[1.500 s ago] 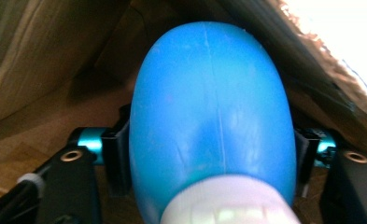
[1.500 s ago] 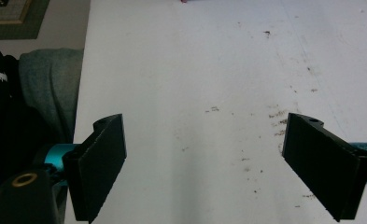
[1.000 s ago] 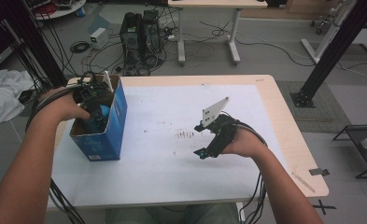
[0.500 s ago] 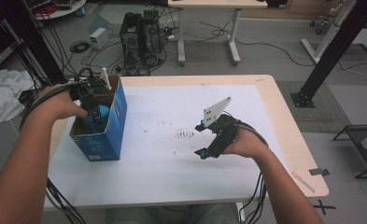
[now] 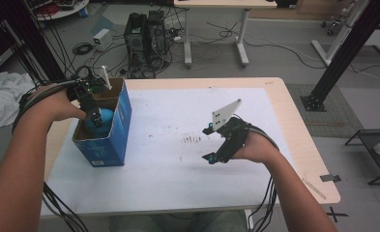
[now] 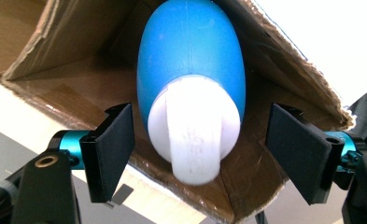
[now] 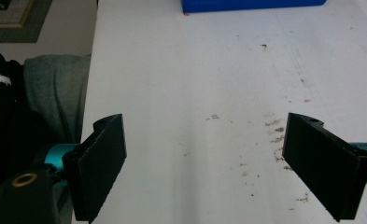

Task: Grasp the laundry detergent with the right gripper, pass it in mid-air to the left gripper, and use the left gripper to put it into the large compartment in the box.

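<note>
box [image 6: 69, 88]: brown corrugated cardboard inside, torn rough rim, glossy blue print outside
bottle [image 6: 190, 60]: smooth blue plastic, slight sheen; matt white plastic cap
my left gripper [image 6: 197, 154]: matt black jaw plates, shiny teal metal fittings
table [image 7: 195, 70]: matt white top, speckled; pale wood edge

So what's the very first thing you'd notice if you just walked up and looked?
Probably the bright blue egg-shaped thing with a white cap, sitting inside the blue cardboard box at the table's left. The left gripper has its jaws open on either side of that white cap, not touching it. Over on the right, the right gripper hangs open above the bare, speckled white tabletop.
</note>
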